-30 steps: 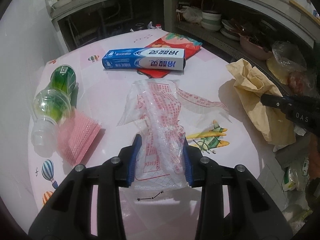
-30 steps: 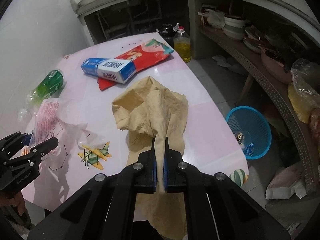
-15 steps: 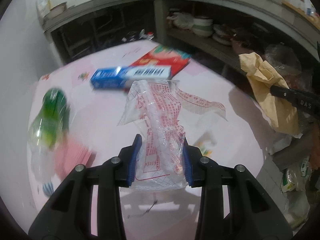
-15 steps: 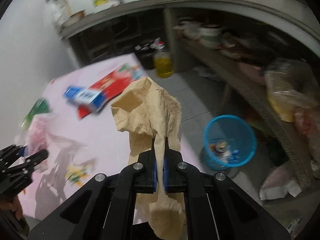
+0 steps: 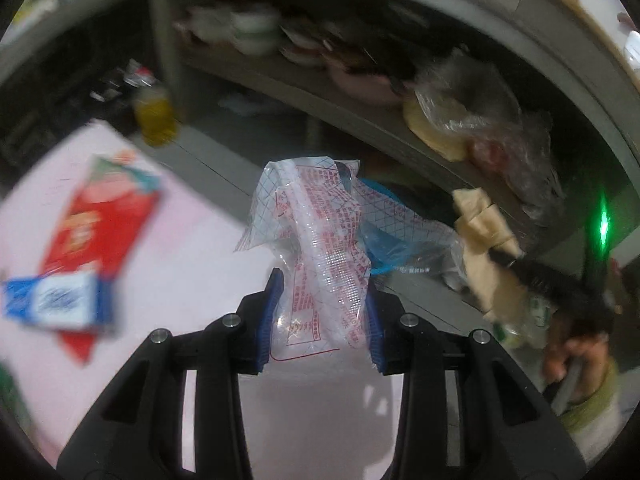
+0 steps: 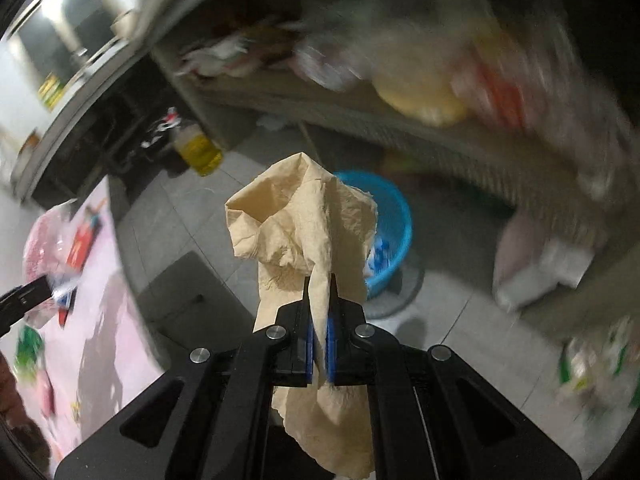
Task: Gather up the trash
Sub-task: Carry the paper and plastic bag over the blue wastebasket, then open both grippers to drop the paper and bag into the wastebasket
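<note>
Toothpaste box: blue and white, blurred, far left on the table; its print cannot be read.
Red packet: flat under the box, lettering too smeared to read.
Table: pink cloth, filling the left and near part of the scene.
Oil bottle: yellow, on the grey tiled floor past the table's far edge.
Left gripper: jaws partway closed, clamping the clear plastic bag over the table's right edge; red print and grid lines, characters not legible.
Right gripper: jaws nearly together, pinching the crumpled tan paper above the floor.
Blue basket: on the floor just behind the paper, scraps inside.
Shelf: far right, holding bowls and bagged goods, all blurred.
</note>
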